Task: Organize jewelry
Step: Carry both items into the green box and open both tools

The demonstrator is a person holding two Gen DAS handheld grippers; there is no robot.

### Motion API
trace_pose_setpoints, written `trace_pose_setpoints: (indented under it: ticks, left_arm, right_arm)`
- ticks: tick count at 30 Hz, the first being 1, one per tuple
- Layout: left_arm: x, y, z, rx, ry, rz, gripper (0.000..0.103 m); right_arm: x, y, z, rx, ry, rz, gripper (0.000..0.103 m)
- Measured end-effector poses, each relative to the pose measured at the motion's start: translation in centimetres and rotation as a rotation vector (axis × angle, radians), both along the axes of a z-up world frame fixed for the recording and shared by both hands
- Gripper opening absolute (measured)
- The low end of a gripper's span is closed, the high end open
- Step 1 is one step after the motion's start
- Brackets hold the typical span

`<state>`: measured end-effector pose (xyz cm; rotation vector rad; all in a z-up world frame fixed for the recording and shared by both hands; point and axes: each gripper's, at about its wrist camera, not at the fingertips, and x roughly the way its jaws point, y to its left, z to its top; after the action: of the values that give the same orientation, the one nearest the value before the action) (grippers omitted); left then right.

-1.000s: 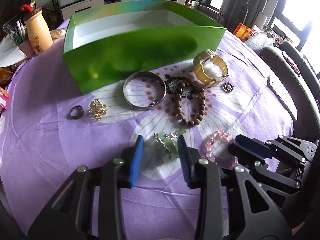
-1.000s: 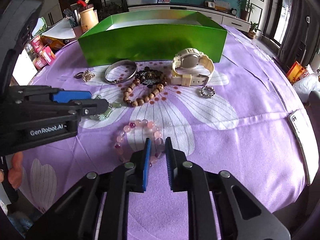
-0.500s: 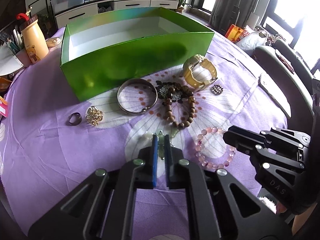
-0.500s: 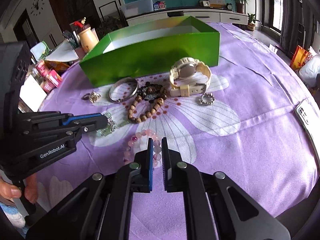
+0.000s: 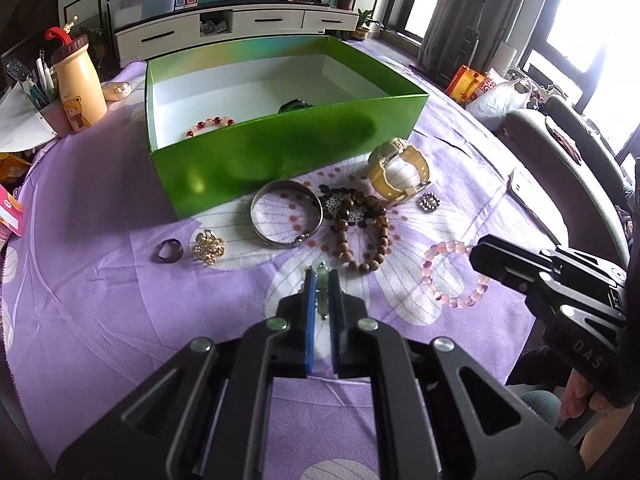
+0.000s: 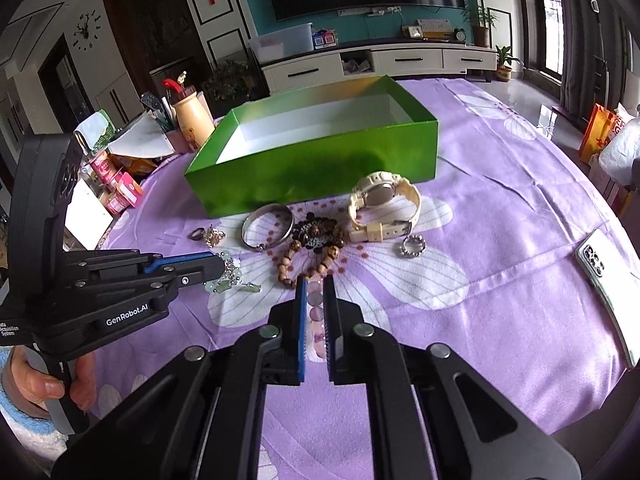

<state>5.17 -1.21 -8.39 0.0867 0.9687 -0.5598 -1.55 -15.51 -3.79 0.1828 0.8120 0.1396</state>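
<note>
While the left wrist view looks along its own fingers, the left tongs (image 5: 321, 280) are clenched on a pale green bead bracelet (image 5: 322, 276), which sits between the blue pads. Beyond lies a purple flowered cloth over the bench (image 5: 100, 280). On it, near the front wall of a green box (image 5: 280, 152), lie a silver bangle (image 5: 286, 213), a wooden bead bracelet (image 5: 366, 240), a cream watch (image 5: 398, 172), a dark ring (image 5: 169, 250) and a gold brooch (image 5: 208, 242). A red bead bracelet (image 5: 210, 125) lies inside the box. At right, the right tongs (image 5: 478, 254) hold a pink bead bracelet (image 5: 454, 274), its far part hanging clear of the tips.

From the right wrist view, the right tongs (image 6: 315, 284) are clenched on the pink bead bracelet (image 6: 316, 308), beads visible between the pads. At left, the left tongs (image 6: 218, 266) grasp the green bracelet (image 6: 228, 280), which dangles at the tips. A small silver ring (image 6: 412, 246) lies near the watch (image 6: 380, 200), and a phone (image 6: 604, 276) lies well apart at right.
</note>
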Motion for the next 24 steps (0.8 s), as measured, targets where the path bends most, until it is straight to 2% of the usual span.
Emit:
trace_pose_setpoints:
  ticks: [15, 24]
  left_arm:
    - [2.2, 1.4, 4.2, -0.044, -0.053, 0.031, 0.005]
    - [5.3, 1.5, 7.8, -0.082, -0.088, 0.035, 0.005]
  right_arm:
    - [1.0, -0.4, 2.9, 0.001, -0.054, -0.002, 0.007]
    - [3.2, -0.6, 5.3, -0.02, -0.101, 0.0, 0.007]
